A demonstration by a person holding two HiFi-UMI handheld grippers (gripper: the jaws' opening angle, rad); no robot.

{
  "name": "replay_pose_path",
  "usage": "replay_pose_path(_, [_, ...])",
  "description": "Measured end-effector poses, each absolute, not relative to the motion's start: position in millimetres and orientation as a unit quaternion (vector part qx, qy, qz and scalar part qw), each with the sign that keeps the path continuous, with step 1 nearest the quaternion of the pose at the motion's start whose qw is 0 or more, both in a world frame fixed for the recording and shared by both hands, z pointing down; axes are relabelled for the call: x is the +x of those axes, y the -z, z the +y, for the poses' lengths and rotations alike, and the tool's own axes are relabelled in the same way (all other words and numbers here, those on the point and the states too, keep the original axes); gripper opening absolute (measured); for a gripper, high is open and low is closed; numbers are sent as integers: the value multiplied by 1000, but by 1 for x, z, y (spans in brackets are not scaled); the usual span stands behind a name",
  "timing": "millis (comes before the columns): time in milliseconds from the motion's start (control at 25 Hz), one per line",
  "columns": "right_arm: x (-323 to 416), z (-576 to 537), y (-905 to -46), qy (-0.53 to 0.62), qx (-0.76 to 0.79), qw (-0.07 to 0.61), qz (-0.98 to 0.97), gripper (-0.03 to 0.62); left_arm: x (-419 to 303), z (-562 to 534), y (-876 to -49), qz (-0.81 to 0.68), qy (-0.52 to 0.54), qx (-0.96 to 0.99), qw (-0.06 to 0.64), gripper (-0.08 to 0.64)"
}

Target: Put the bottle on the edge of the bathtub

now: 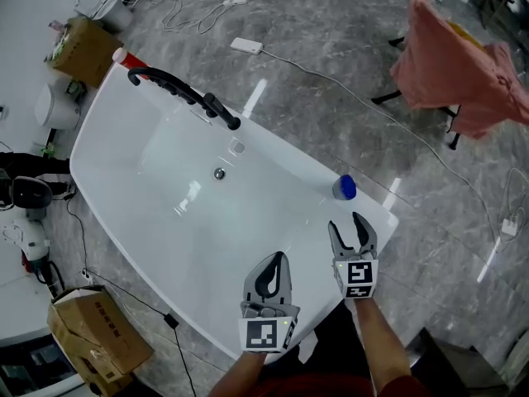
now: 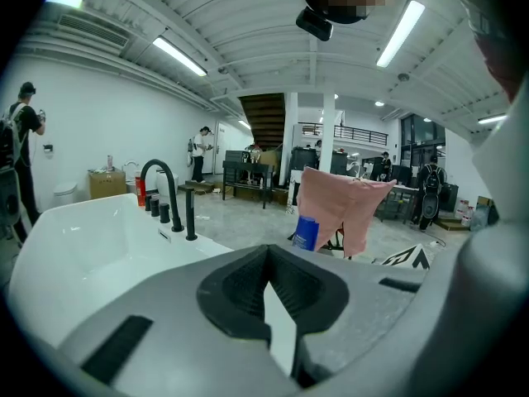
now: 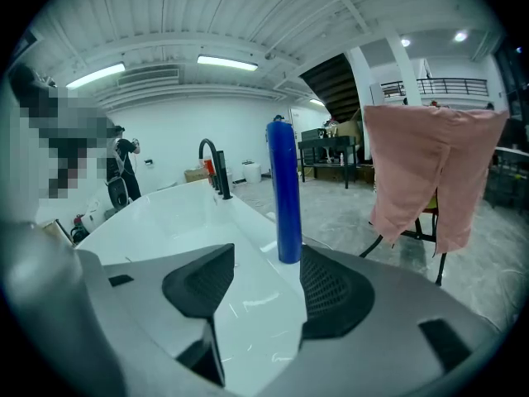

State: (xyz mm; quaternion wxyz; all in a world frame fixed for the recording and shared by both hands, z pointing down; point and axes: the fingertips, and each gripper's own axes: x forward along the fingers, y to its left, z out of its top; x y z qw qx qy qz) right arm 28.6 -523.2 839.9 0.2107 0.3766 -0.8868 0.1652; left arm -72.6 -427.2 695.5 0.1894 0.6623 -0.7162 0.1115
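Observation:
A blue bottle (image 1: 344, 188) stands upright on the white bathtub's (image 1: 165, 213) near right rim. My right gripper (image 1: 345, 222) is just short of it, open, with only the white rim showing between its jaws. In the right gripper view the bottle (image 3: 286, 193) rises just past the right pad, slightly right of the gap of the gripper (image 3: 266, 259). My left gripper (image 1: 278, 259) hovers over the tub's near rim, shut and holding nothing. In the left gripper view the bottle (image 2: 306, 232) shows far off, beyond the gripper (image 2: 266, 284).
A black faucet (image 1: 178, 89) arches over the tub's far rim and a drain (image 1: 219, 173) sits in the basin. A pink cloth (image 1: 459, 64) hangs on a stand at the right. Cardboard boxes (image 1: 95, 333) and cables (image 1: 347, 89) lie on the grey floor.

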Motion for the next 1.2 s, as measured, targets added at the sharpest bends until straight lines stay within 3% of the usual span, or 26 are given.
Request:
replay_pose_path(520, [50, -408, -750, -167, 365, 206, -892, 235, -82, -334, -635, -722, -95, 663, 172, 5])
replay_pose_path(1200, [23, -237, -580, -64, 351, 145, -923, 222, -133, -140, -528, -751, -53, 648, 112, 5])
